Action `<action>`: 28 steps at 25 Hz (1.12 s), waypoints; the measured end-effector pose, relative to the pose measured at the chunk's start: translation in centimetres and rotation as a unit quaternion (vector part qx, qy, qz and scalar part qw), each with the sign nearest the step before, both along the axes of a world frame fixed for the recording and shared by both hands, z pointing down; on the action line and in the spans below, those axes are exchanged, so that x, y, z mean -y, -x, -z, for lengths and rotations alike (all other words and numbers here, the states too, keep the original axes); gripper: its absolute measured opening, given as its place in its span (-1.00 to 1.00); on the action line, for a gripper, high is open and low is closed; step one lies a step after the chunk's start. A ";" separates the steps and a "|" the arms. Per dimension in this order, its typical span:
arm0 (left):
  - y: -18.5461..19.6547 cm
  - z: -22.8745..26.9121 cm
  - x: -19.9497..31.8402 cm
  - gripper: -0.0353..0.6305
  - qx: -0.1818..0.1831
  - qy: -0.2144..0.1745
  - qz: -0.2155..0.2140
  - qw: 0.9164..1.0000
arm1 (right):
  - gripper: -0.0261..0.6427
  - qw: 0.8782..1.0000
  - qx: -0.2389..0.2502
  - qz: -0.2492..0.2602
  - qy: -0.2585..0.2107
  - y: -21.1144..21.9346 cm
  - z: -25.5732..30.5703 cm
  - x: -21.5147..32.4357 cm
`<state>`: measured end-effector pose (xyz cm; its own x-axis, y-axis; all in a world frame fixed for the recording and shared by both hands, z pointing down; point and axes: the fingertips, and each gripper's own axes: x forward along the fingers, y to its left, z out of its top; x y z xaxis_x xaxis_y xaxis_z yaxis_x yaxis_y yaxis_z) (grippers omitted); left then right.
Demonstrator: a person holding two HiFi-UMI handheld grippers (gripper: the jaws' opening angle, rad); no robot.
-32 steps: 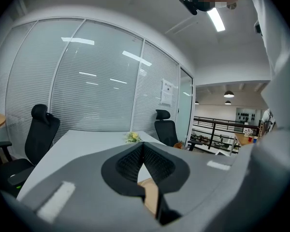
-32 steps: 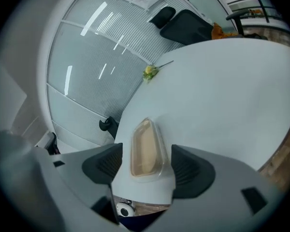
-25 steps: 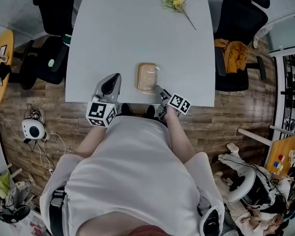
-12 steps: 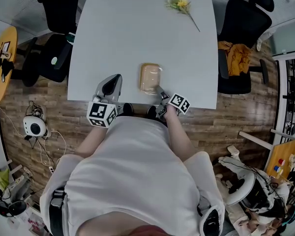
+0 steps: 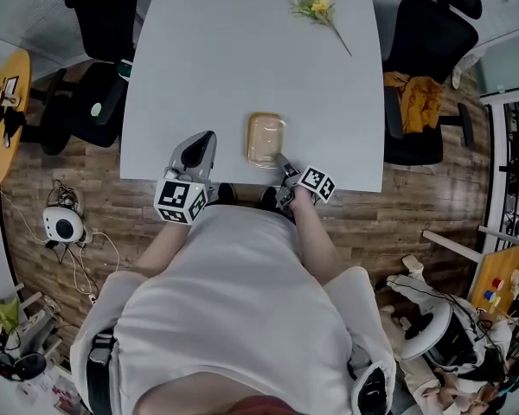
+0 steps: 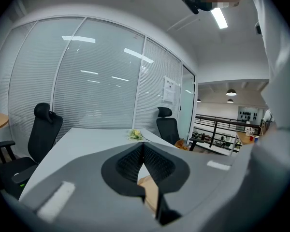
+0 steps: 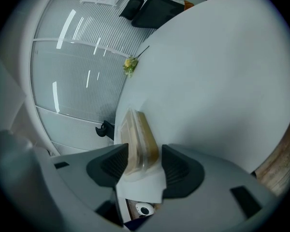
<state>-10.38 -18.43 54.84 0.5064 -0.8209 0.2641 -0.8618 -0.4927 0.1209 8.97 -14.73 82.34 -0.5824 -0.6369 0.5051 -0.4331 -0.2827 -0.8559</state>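
Note:
A clear plastic box (image 5: 265, 139) with a tan filling lies near the front edge of the white table (image 5: 242, 50). My right gripper (image 5: 285, 166) is shut on the box's near end. In the right gripper view the box (image 7: 137, 137) stands edge-on between the two pads, my right gripper (image 7: 141, 159) pinching it. My left gripper (image 5: 196, 152) hovers at the table's front edge, left of the box and apart from it. In the left gripper view my left gripper (image 6: 143, 154) is shut with nothing between its pads.
A small yellow flower sprig (image 5: 314, 5) lies at the table's far right; the same flower sprig (image 7: 130, 65) shows in the right gripper view. Black office chairs (image 5: 99, 11) flank the table, the right chair (image 5: 428, 33) beside an orange cloth (image 5: 406, 102). A glass wall (image 6: 87, 81) stands behind.
In the right gripper view the box has turned from flat to edge-on and the table has tilted, so the right gripper has rolled with it. The left gripper has barely moved.

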 end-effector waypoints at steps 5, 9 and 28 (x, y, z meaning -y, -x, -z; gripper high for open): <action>-0.2 -0.1 0.1 -0.87 0.000 0.001 -0.005 1.000 | -0.59 1.000 0.017 0.004 -0.007 0.3 0.3 -0.1; -0.2 0.0 0.2 -0.87 0.002 0.000 -0.005 1.000 | -0.65 0.999 0.037 -0.008 -0.018 0.2 0.8 -0.1; -0.8 -0.1 0.5 -0.87 0.000 -0.004 -0.009 1.000 | -0.78 0.992 0.050 -0.010 -0.112 0.2 8.3 2.5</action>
<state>-9.60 -18.98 54.91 0.5213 -0.8135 0.2579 -0.8526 -0.5092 0.1175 8.75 -17.20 74.03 -0.6090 -0.7383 0.2898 -0.3390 -0.0880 -0.9367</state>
